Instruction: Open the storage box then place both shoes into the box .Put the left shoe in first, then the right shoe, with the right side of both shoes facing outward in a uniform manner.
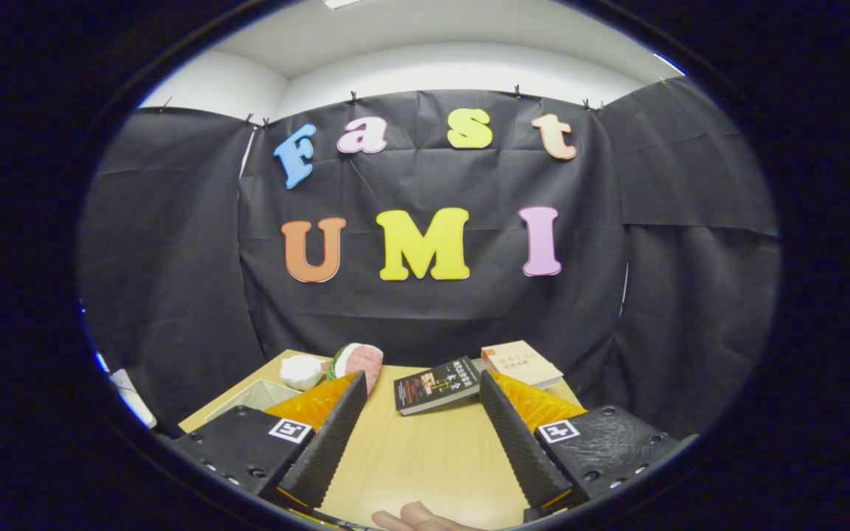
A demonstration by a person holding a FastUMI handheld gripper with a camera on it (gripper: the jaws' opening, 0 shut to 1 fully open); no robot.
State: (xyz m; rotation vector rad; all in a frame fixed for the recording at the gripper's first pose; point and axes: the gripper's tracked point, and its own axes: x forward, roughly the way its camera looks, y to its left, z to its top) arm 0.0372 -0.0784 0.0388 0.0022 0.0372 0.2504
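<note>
Our gripper (420,402) is hovering over the wooden table (425,457) with its fingers spread wide, pinching nothing; just beyond the fingertips we are seeing a dark book (436,385) lying flat, a tan book (521,363) behind it, a watermelon-slice toy (357,361) to its left; a white box corner (251,397), possibly the storage box, is sitting farther left.
</note>
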